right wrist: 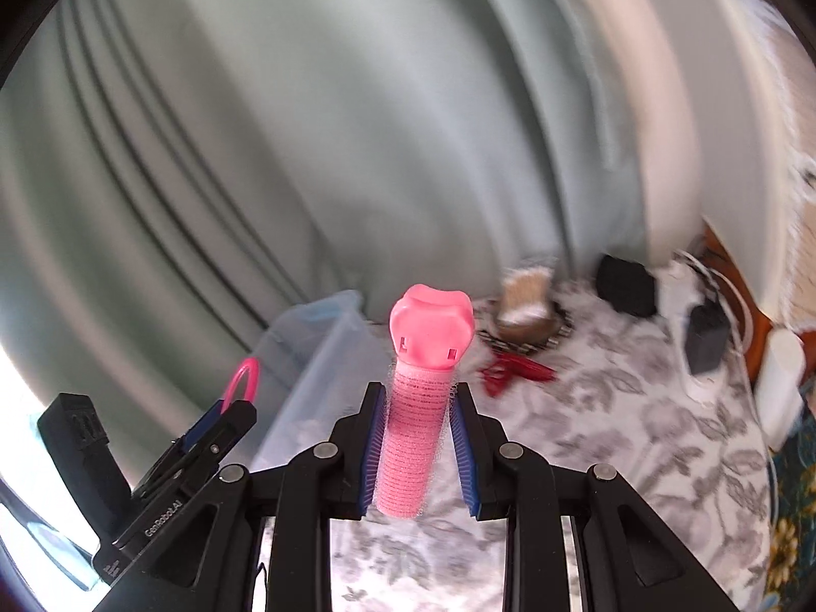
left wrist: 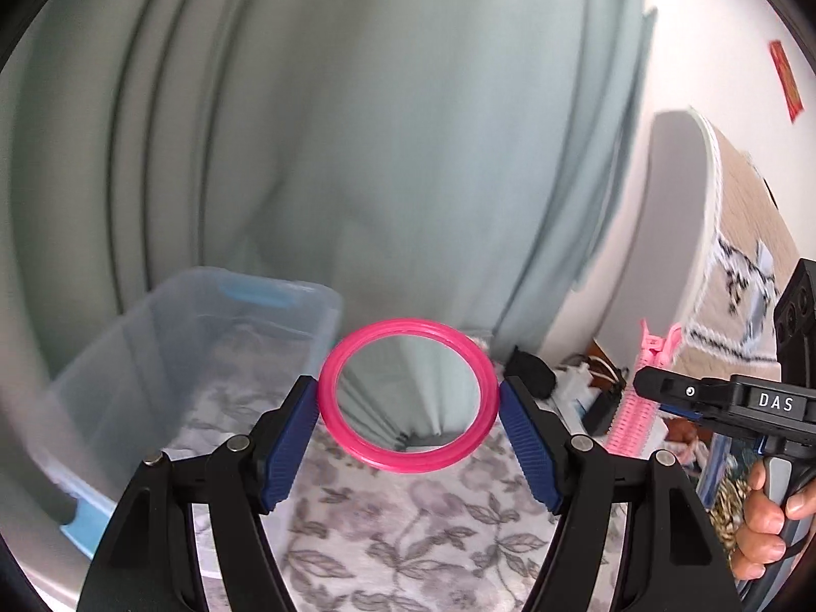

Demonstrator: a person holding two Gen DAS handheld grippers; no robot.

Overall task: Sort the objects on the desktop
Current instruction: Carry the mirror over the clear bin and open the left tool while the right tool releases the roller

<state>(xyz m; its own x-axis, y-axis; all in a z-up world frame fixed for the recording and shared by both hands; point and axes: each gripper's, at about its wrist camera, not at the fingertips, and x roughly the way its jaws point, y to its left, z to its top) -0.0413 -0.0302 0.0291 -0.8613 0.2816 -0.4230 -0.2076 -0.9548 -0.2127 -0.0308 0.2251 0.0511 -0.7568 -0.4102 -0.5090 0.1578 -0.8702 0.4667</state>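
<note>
My left gripper (left wrist: 408,398) is shut on a round pink-rimmed mirror (left wrist: 408,395) and holds it up above the floral cloth, beside a clear plastic bin (left wrist: 153,357) at the left. My right gripper (right wrist: 415,403) is shut on a pink hair roller with a clip (right wrist: 418,398), held upright in the air. The roller (left wrist: 645,398) and the right gripper (left wrist: 663,392) show at the right of the left wrist view. The left gripper (right wrist: 224,408) with the mirror's rim (right wrist: 245,380) shows at the left of the right wrist view, next to the bin (right wrist: 316,362).
A floral cloth (right wrist: 612,438) covers the table. At the back lie a red clip (right wrist: 515,372), a small basket (right wrist: 525,311), a black object (right wrist: 625,280), a white power strip with a dark adapter (right wrist: 706,341) and a white cylinder (right wrist: 780,392). A green curtain (left wrist: 357,153) hangs behind.
</note>
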